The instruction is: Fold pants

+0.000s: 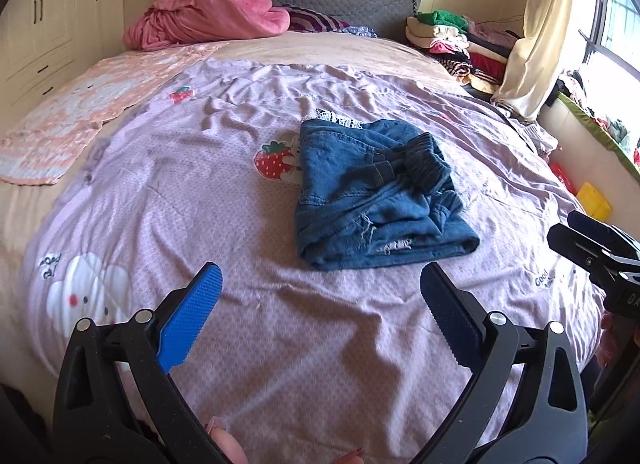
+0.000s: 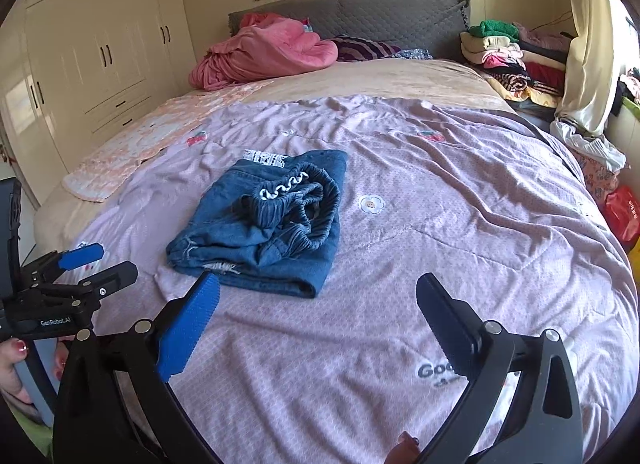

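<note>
The bed is carrying the pants folded compactly; left hand-held gripper and right hand-held gripper are hovering near, both spread wide and empty, seemingly finished.

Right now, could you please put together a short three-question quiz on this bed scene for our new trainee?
1. True or false: the left gripper is shut on the denim pants.
2. Multiple choice: the pants lie on A) the pink blanket, B) the lilac bedsheet, C) the clothes stack.
3. Fill in: the right gripper is ____ and holds nothing.

Key: 1 false, since both grippers hover open, short of the bundled pants; 2 B; 3 open.
</note>
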`<state>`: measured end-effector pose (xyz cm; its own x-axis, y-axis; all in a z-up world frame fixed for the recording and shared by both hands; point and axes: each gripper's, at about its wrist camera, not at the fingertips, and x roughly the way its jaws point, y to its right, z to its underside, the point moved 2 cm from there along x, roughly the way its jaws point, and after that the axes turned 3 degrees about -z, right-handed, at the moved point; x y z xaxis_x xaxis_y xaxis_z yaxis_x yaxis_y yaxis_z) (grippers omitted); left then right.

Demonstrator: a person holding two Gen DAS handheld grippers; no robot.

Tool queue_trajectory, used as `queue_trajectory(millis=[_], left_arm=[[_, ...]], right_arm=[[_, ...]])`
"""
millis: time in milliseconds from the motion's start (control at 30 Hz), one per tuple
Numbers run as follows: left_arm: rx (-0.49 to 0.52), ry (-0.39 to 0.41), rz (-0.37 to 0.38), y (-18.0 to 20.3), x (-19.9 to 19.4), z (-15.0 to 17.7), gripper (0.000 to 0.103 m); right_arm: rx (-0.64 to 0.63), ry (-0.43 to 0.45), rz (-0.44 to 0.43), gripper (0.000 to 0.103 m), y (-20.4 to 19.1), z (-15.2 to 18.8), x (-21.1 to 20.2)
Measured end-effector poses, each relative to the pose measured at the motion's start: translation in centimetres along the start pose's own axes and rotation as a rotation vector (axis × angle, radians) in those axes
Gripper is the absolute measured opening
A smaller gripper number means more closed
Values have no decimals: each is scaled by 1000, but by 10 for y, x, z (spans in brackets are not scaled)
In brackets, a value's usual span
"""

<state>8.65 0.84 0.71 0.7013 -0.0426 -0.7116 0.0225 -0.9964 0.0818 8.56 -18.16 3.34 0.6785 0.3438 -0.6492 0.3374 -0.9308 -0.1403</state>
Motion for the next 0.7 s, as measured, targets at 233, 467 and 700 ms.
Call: queue_trajectory(millis=[233, 467, 700], left_arm=[[2, 13, 0, 2, -19, 12, 93], [15, 22, -5, 6, -35, 26, 93], [35, 12, 5, 11, -42, 40, 93]], right_arm=[[10, 10, -4, 98, -7, 12, -21], [50, -2, 9, 98, -7, 33, -35], [58, 0, 23, 98, -7, 48, -47]])
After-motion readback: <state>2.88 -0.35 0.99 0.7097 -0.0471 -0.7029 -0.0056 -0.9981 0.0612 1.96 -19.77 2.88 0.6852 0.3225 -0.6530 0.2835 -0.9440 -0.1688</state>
